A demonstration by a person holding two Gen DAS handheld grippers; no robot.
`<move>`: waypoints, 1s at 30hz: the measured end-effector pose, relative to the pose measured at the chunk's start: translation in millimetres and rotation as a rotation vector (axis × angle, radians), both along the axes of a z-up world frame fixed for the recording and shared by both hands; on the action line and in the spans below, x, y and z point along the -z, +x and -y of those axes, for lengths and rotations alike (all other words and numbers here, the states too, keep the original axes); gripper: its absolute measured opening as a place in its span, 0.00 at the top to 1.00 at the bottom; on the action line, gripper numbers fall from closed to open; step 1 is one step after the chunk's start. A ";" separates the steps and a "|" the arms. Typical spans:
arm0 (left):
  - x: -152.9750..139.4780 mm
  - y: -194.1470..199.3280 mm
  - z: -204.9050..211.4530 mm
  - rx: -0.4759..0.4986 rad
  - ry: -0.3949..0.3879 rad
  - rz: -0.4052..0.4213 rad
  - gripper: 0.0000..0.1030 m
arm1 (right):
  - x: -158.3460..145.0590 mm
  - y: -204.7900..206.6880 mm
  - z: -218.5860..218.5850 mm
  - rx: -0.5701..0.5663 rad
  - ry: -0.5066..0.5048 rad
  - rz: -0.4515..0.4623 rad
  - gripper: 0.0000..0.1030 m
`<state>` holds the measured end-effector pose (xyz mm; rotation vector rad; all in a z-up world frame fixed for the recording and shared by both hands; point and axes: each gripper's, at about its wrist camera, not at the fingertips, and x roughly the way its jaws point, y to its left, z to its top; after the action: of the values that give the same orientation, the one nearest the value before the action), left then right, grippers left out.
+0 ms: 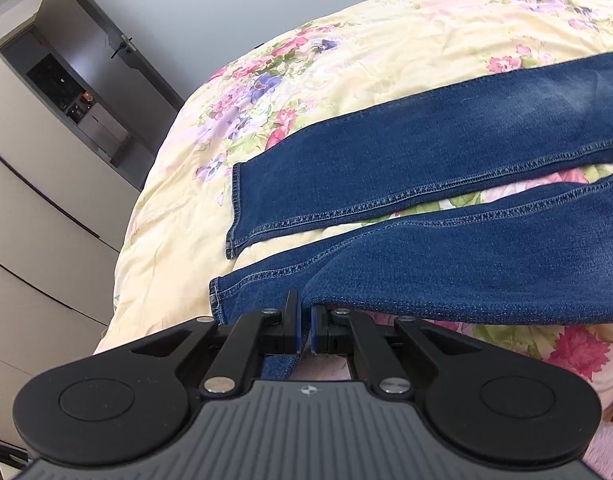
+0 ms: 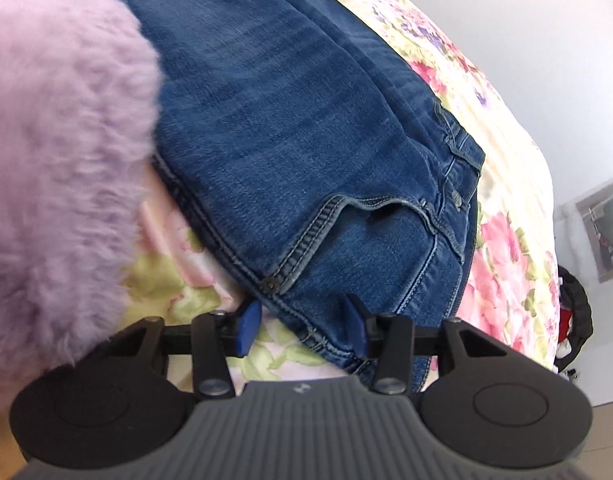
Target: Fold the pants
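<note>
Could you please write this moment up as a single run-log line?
task: fold pants | left gripper: shut on near leg of blue denim jeans | right gripper: open, straddling waist edge | surface: floral yellow quilt | legs: apart, unfolded

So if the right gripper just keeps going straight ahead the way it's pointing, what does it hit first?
Most likely the jeans. The right gripper is open, its fingers either side of the denim edge near the front pocket, so the waist corner already lies between them. Depth is hard to judge here.
</note>
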<state>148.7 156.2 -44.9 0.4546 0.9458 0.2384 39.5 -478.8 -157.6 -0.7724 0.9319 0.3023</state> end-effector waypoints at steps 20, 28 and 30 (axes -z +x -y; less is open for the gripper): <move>-45.7 102.3 -11.8 -0.081 -0.032 0.061 0.97 | -155.5 157.5 11.4 0.344 0.226 0.332 0.94; 3.2 216.9 6.2 -0.057 0.082 -0.003 0.97 | -120.3 294.1 -6.2 0.418 0.151 0.328 0.95; 20.9 241.1 7.3 -0.062 0.095 -0.029 0.97 | -105.4 325.6 -10.3 0.426 0.133 0.326 0.95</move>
<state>389.8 148.9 -65.8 0.5180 0.9805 0.3351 365.1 -468.5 -52.2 -0.4662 0.7353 -0.1328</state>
